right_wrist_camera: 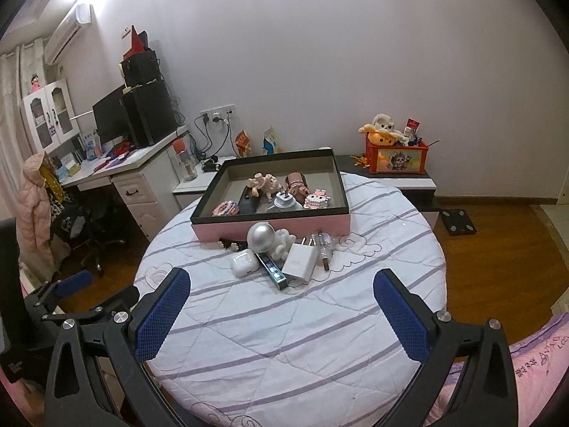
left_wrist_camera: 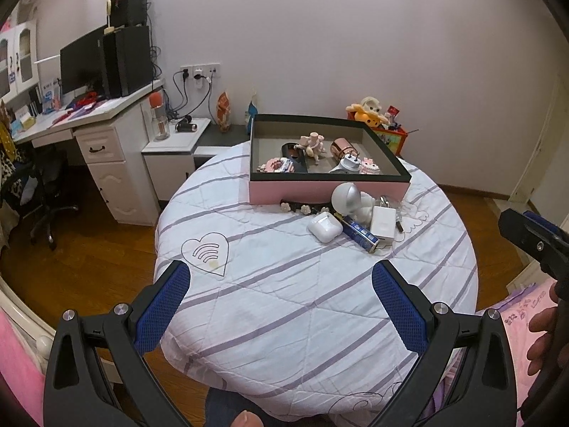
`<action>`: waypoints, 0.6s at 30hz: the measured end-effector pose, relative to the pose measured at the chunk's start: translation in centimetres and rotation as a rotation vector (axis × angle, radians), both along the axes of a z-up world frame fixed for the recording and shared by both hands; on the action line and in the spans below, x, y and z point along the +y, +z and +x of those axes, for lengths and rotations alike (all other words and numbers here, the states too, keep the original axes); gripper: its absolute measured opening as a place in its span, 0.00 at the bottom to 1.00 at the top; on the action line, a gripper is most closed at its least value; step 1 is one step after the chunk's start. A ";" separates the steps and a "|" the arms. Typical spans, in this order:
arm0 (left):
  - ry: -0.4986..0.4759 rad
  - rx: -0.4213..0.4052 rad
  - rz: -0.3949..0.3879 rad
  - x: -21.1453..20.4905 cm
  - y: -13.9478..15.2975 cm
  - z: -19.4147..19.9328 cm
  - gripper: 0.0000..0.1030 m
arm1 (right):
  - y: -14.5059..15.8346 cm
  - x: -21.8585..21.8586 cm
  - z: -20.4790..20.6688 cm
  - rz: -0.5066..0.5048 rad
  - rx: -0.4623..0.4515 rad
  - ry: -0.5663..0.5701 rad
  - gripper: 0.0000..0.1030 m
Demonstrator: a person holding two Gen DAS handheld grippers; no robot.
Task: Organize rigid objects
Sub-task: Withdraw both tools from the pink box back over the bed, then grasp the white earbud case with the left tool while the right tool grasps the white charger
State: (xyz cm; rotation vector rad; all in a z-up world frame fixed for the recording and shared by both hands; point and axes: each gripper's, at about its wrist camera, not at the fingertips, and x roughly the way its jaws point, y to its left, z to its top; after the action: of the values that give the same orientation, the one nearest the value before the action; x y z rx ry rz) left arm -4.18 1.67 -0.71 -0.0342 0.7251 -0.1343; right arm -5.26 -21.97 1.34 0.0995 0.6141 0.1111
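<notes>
Both grippers — left gripper point(left_wrist_camera: 281, 283), right gripper point(right_wrist_camera: 281, 290) — hovered with jaws wide. White charger point(right_wrist_camera: 299, 262) lay on the worktop point(right_wrist_camera: 284, 338) before the pink tray point(right_wrist_camera: 270, 229) — probably light, stiff, smooth; best gripped across flat sides.

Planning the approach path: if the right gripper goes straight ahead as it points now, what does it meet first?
Probably the white charger in the loose pile, with the pink box behind it. The open right gripper is above bare quilt; depth is unclear.
</notes>
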 end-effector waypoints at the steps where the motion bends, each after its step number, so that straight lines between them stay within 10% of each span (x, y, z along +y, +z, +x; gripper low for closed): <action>1: -0.001 0.002 0.001 -0.1 -0.1 0.0 1.00 | -0.1 0.0 0.1 -0.005 0.003 -0.002 1.00; 18: -0.029 0.077 0.025 -2.9 -4.0 5.8 1.00 | -5.2 -2.3 5.2 0.003 0.152 -0.039 1.00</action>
State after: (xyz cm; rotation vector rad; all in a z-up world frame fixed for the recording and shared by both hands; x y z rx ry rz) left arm 1.66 -1.28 -4.71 -0.0049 0.8038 -0.1527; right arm -0.07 -24.26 -3.85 0.1236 0.7632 0.0674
